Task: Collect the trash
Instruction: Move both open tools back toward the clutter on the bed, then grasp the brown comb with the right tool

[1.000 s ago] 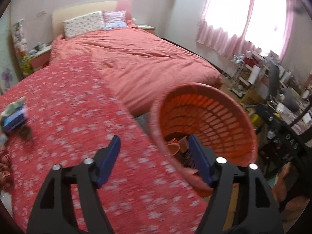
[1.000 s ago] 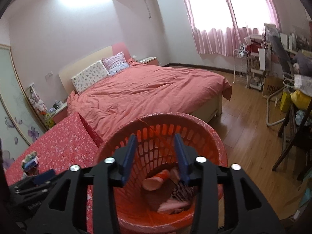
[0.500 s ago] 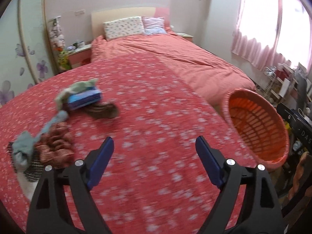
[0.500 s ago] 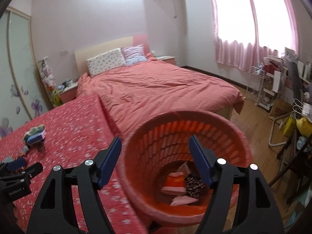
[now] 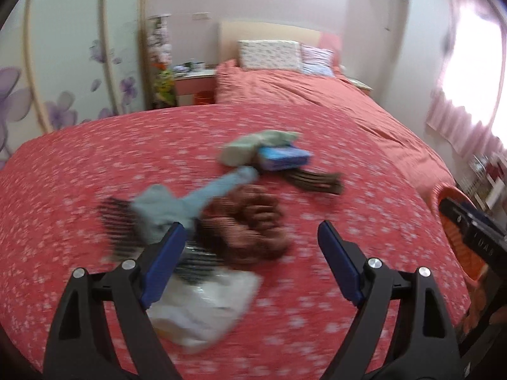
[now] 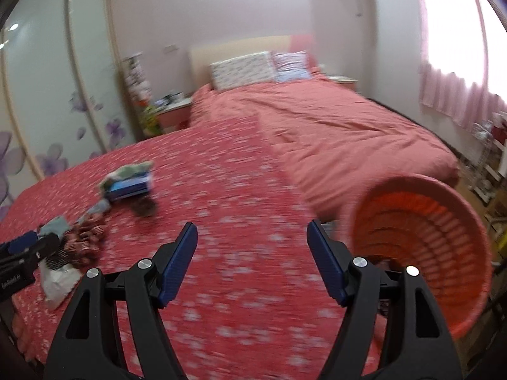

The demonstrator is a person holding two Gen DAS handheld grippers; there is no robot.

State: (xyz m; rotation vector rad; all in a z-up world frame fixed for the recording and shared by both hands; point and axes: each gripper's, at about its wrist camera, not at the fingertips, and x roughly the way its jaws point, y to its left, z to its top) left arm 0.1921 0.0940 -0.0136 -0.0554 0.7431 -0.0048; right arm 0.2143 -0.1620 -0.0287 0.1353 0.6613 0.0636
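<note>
A blurred pile of trash lies on the red floral cover (image 5: 95, 164): a white plastic bag (image 5: 206, 310), a brown-red striped wad (image 5: 250, 224), a light blue cloth (image 5: 177, 205), a blue packet (image 5: 282, 156) under a pale green cloth (image 5: 253, 145), and a dark brown piece (image 5: 317, 182). My left gripper (image 5: 250, 231) hangs open just over the wad and bag, holding nothing. My right gripper (image 6: 252, 228) is open and empty over bare cover, between the pile's blue packet (image 6: 130, 186) and the orange basket (image 6: 412, 180) at its right.
A pink-covered bed (image 6: 332, 126) with pillows extends behind the floral cover. A nightstand (image 5: 193, 79) and a flowered wardrobe door (image 6: 47, 95) stand at the left. Shelves and clutter line the right wall under the pink curtains (image 6: 459, 101).
Both views swung left, away from the basket and toward the pile. The left gripper came over the trash. The right jaws spread wider, and the basket slid to their right.
</note>
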